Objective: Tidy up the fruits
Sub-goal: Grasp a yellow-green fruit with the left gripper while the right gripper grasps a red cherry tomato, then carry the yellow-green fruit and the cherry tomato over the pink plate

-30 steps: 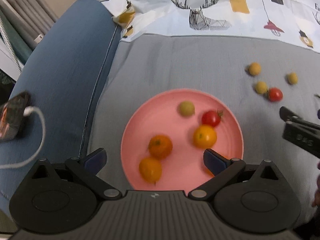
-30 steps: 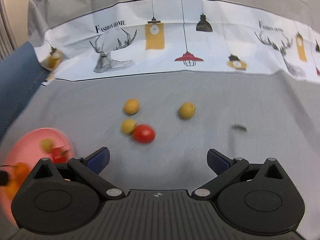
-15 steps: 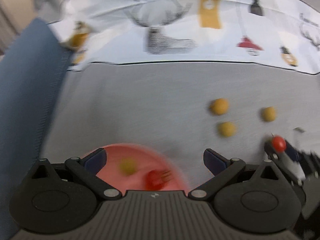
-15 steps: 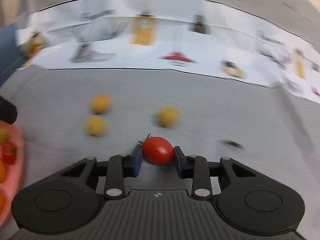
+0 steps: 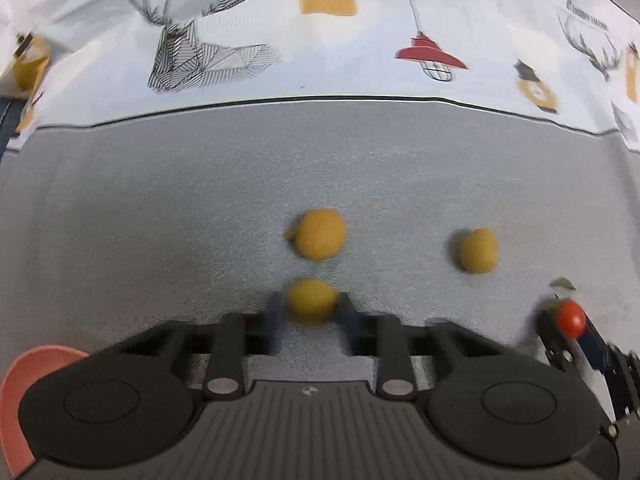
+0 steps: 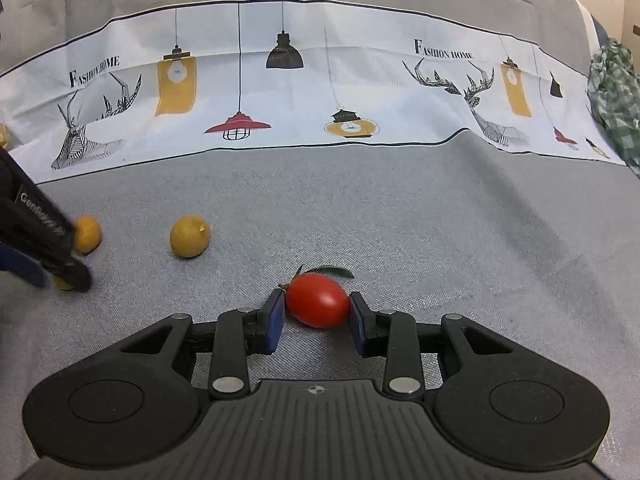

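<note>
Here we look down on a grey woven cloth (image 6: 400,220) spread over a soft surface, backed by a white printed banner (image 6: 320,92) of hanging lamps, line-drawn stags and the words "Fashion Home". At the far right edge of the right wrist view lies a bunched green checked fabric (image 6: 614,92).

Our left gripper (image 5: 311,312) has its jaws drawn in around a small round yellow fruit (image 5: 312,299); the picture is blurred there, and though the pads sit close at either side, the jaws read as clenched on it, having just closed. Just beyond it rests a second yellow fruit (image 5: 320,234), matt and slightly dimpled, and a third (image 5: 478,250) lies well apart to the right. The rim of a smooth pink plate (image 5: 24,376) shows at the lower left corner.

Our right gripper (image 6: 317,308) grasps an oval, glossy red tomato (image 6: 318,300) between its blue pads, the fruit low on the cloth. A thin green leaf (image 6: 336,271) lies just behind the tomato. The gripper bodies are matt black plastic with ribbed tops.
</note>
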The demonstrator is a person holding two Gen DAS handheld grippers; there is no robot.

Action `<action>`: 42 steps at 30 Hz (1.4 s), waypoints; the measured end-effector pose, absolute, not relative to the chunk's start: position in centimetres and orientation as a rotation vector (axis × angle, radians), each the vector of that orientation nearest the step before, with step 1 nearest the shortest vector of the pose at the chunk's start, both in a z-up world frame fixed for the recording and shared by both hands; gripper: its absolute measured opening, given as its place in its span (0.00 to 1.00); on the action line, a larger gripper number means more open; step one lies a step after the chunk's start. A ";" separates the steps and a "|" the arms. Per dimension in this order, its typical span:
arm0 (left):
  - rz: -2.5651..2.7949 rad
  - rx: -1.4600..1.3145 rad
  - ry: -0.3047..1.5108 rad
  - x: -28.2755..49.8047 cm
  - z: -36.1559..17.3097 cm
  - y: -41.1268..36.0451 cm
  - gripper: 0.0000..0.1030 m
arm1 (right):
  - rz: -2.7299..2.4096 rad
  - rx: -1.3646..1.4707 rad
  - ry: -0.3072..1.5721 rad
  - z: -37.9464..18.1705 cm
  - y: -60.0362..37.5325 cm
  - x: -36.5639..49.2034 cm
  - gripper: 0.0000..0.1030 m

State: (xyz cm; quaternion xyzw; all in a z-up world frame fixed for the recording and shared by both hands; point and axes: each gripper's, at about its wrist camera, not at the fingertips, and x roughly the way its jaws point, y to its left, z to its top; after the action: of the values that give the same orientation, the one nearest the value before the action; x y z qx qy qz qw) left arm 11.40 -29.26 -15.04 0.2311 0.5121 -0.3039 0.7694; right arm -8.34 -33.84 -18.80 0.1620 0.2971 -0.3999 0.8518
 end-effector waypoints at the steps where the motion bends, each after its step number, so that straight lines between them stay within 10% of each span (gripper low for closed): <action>1: -0.654 0.504 1.110 11.2 -14.9 -29.2 0.28 | -0.843 0.341 0.624 -18.8 -33.8 -8.4 0.35; 42: -0.482 0.357 0.946 -1.4 1.5 1.9 0.28 | -0.307 0.289 0.584 -1.0 -10.9 -14.8 0.34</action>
State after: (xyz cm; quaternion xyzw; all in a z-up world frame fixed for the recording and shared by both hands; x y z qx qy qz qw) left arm -1.44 1.85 1.47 0.1694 0.4485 -0.2286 0.8473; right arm -14.77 -10.92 -1.04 0.1412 0.2857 -0.1503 0.9359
